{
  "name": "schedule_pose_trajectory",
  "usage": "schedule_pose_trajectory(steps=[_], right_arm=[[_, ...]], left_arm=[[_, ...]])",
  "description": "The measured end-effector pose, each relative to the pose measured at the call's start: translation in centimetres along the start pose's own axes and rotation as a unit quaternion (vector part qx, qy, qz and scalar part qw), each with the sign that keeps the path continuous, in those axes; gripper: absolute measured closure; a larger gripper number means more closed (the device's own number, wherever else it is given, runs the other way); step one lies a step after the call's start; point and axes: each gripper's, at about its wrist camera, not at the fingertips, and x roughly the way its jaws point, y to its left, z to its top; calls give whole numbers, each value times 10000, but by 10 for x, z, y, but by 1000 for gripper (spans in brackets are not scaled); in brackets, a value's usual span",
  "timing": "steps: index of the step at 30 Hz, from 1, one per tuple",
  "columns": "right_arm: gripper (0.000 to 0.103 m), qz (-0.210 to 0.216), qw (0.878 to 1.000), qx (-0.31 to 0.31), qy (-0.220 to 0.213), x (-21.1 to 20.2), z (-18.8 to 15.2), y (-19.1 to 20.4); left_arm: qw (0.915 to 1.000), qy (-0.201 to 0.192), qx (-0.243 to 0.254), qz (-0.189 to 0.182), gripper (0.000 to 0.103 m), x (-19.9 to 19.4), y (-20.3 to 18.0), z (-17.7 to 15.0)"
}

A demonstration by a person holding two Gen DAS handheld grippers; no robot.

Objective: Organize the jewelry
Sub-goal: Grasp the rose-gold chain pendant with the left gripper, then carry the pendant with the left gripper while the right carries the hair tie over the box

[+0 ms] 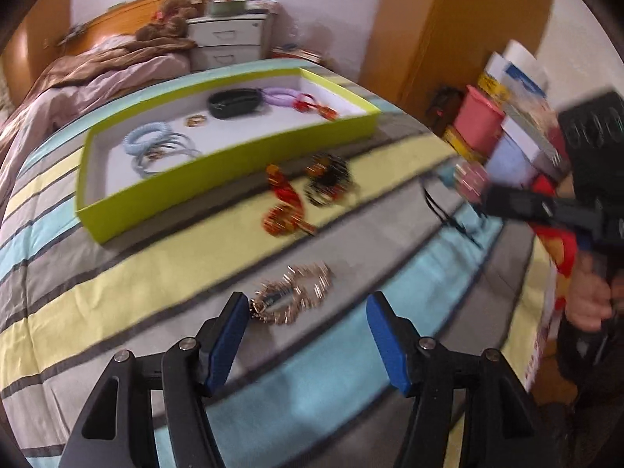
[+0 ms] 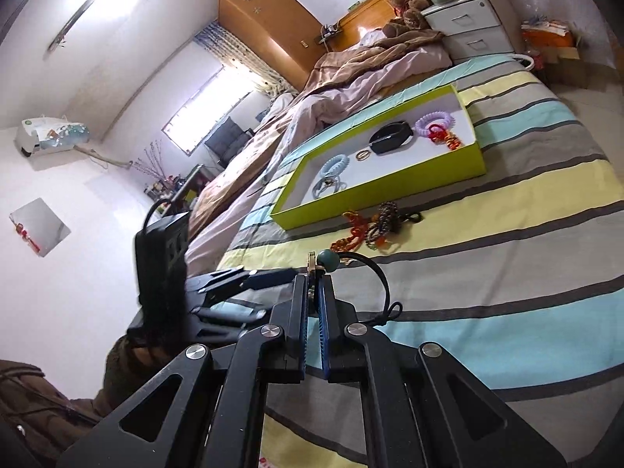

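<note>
Left gripper point(image 1: 308, 308) is seen with jaws spread wide, nothing between the pads; a gold spiky bracelet point(image 1: 290, 298) lies on the striped bedspread point(image 1: 117, 284) just ahead of the left finger tip, apart from the blue pads. Right gripper point(image 2: 314, 273) is clamped tight on a black cord necklace point(image 2: 380, 284); a green bead point(image 2: 324, 259) and a small gold piece are seen sticking out past the fingertips, and the cord loops off to the right and trails down onto the bedspread. In the left wrist view the right gripper point(image 1: 487, 199) is seen at the right edge, blurred, with the cord hanging below it, gripped by a hand point(image 1: 587, 302).

A lime-green tray point(image 1: 218, 163) sits on the bed further back. Inside it: light blue coil hair ties and thin bangles point(image 1: 156, 148) at the near-left end, small gold rings point(image 1: 196, 120) in the middle, a black band point(image 1: 234, 102), a lilac coil tie point(image 1: 279, 96) and a red-orange beaded piece point(image 1: 316, 107) toward the far-right end. On the bedspread just in front of the tray, outside it, a red-orange beaded bracelet point(image 1: 282, 202) and a dark beaded bracelet point(image 1: 327, 179) are lying side by side, nearly touching.

A rumpled brown and pink duvet point(image 2: 351, 74) is piled behind the tray, a white drawer unit point(image 2: 472, 23) beyond it
</note>
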Motion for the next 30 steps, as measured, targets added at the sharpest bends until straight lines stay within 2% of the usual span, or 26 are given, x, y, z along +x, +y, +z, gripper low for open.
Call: schedule_pose_trajectory(steps=[3, 7, 11, 16, 18, 20, 30], right_arm=[[98, -161, 9998, -93, -13, -1, 0, 1], [98, -444, 9986, -286, -39, -2, 0, 4], [98, -498, 9982, -343, -52, -2, 0, 7], [98, -494, 9981, -361, -67, -4, -1, 9], [98, -497, 9981, -350, -76, -4, -2, 8], [98, -513, 9980, -364, -51, -4, -2, 9], [98, -617, 9972, -415, -48, -3, 2, 10]], left_arm=[[9997, 19, 244, -57, 41, 0, -10, -1], [9994, -5, 226, 257, 41, 6, -4, 5], [9980, 6, 451, 443, 41, 12, -7, 9], [9983, -5, 443, 384, 42, 14, -6, 12], [9983, -29, 415, 410, 61, 13, -5, 13], [9987, -32, 376, 331, 68, 12, -4, 14], [9992, -97, 151, 346, 69, 5, 2, 13]])
